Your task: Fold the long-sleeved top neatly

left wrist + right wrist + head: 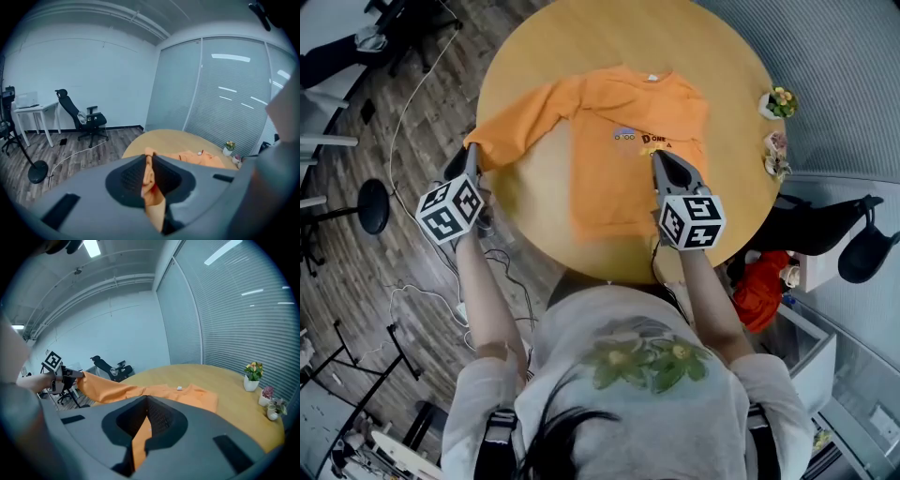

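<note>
Currently the orange top (628, 159) lies on the round table (727, 84), long axis 12–6, collar at 12 and hem toward the person. Its sleeve (525, 127) runs out to 9 o'clock, pinched in the left gripper (472, 155) at the table edge. The right gripper (658, 161) is clamped on body fabric. Both forearms reach forward, with the grippers tilted down.

**Pale tee, grey tools**

The person wears a pale grey short-sleeved T-shirt (628, 422) with a green-and-yellow floral print (647, 361) and dark shoulder straps (499, 433). The left gripper (472, 150) and right gripper (656, 156) are grey, each carrying a black-and-white marker cube (450, 208).
</note>
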`<state>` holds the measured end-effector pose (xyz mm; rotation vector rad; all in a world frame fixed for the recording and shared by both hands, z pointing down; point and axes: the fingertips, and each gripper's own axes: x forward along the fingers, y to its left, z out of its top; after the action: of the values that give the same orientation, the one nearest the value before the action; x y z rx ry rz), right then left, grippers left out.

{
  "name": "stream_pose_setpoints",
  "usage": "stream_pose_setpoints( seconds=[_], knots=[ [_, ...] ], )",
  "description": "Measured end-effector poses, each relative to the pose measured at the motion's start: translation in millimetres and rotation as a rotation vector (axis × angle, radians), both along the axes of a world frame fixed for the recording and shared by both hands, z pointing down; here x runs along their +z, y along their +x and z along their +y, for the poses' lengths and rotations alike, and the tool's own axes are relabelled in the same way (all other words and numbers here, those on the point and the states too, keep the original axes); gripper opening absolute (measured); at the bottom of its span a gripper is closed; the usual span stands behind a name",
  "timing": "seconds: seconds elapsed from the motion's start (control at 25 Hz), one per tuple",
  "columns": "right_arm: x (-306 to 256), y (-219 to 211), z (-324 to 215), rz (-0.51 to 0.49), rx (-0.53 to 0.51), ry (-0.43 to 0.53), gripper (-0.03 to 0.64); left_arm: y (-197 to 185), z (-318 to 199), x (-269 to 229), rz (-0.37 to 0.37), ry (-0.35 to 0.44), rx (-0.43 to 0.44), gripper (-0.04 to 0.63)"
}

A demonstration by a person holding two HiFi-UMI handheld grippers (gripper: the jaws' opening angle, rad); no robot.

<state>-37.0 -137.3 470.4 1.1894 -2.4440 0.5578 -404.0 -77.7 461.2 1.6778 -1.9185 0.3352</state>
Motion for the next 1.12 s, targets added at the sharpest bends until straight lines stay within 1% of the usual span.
stream_pose_setpoints(
  seconds=[0.16, 0.32, 0.44, 0.52, 0.6, 0.88, 1.12],
  knots=[
    [-7.9, 12.6, -5.2, -0.011, 0.012, 0.014, 0.018, 9.4, -17.1, -28.7, 0.041, 0.045, 0.003, 0.038],
    [-14.2, 26.5, -9.3, -0.025, 0.037, 0.025, 0.018, 33.0, -32.2, -38.7, 0.096, 0.041, 0.034, 0.038],
    [-18.5, 34.1, -10.4, -0.032, 0.05, 0.033, 0.018, 56.8, -44.7, -46.7, 0.141, 0.041, 0.075, 0.04],
    [-19.7, 40.4, -10.3, -0.035, 0.058, 0.035, 0.018, 78.1, -55.8, -55.8, 0.179, 0.063, 0.115, 0.039],
    [-20.0, 47.8, -10.0, -0.038, 0.066, 0.036, 0.018, 99.8, -67.4, -65.6, 0.202, 0.084, 0.155, 0.039],
    [-20.0, 77.9, -14.6, -0.043, 0.106, 0.035, 0.018, 164.6, -108.6, -98.8, 0.19, 0.136, 0.305, 0.04],
    [-17.6, 102.5, -23.7, -0.039, 0.143, 0.035, 0.018, 221.0, -137.9, -109.9, 0.173, 0.141, 0.453, 0.038]
  ],
)
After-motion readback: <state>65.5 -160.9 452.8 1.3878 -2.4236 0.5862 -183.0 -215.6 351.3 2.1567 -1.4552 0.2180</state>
